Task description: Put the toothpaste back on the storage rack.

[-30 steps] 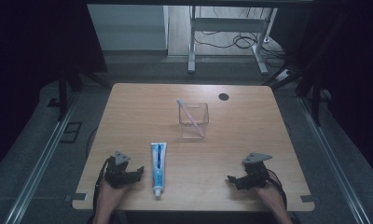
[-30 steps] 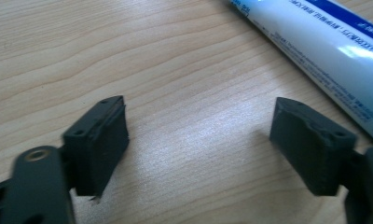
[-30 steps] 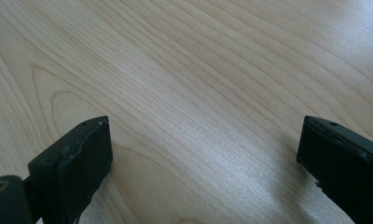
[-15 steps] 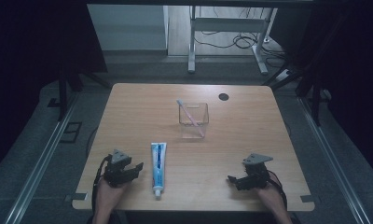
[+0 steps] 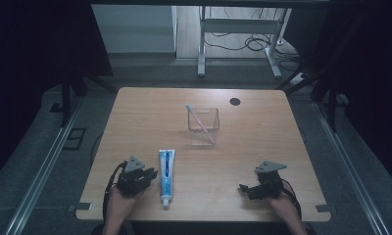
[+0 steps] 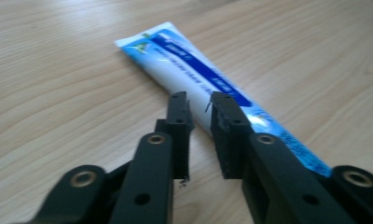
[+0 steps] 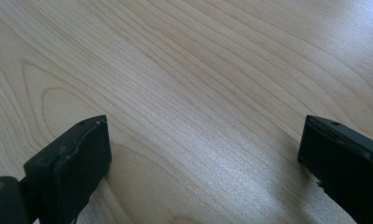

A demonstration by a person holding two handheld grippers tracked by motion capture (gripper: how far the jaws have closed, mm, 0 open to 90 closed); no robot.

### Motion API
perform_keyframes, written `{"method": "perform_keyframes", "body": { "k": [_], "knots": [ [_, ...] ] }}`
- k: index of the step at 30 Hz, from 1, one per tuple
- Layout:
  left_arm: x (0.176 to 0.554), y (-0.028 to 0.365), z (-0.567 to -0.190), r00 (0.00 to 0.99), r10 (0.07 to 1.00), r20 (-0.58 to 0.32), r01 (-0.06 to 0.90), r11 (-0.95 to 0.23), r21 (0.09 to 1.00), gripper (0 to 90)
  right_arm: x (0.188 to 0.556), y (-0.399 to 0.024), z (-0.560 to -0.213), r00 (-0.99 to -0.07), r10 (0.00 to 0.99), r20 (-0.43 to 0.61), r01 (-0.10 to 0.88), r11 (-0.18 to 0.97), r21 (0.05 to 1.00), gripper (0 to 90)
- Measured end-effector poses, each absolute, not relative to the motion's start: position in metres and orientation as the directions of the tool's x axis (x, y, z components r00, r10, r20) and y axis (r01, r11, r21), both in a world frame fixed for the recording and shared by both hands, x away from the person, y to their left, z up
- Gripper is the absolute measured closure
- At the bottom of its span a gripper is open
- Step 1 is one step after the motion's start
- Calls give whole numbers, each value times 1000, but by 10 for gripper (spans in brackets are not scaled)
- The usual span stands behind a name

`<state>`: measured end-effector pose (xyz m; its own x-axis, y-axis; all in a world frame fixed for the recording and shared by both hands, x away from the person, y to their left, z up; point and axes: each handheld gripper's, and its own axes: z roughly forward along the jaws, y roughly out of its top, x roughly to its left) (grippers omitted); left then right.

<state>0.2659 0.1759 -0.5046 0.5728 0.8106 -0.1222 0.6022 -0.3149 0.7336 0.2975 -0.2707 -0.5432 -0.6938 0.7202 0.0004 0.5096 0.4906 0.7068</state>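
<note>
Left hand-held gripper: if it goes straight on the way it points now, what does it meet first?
Most likely the toothpaste tube, lying on the table just beyond the left hand-held gripper, whose jaws have just been closing with nothing between them.

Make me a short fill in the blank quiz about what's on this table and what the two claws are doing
1. The toothpaste tube lies flat just beside the ____ claw.
2. The pink toothbrush leans inside a clear ____ near the table's middle.
3. The right claw has its jaws spread ____ over bare wood.
4. The left claw's jaws have just been ____ and stand nearly together, with nothing between them.

Missing words: left; box; wide; closing
</note>
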Motion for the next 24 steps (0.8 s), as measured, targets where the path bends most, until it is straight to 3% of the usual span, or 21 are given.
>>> {"method": "perform_keyframes", "body": {
  "k": [8,24],
  "knots": [
    [262,157,-500,643,755,-128,585,-377,718,891,297,-271,-543,-693,721,0,509,490,707,19],
    [262,122,-508,691,710,-135,594,-451,666,894,297,-271,-543,-693,721,0,509,490,707,19]
  ]
}}
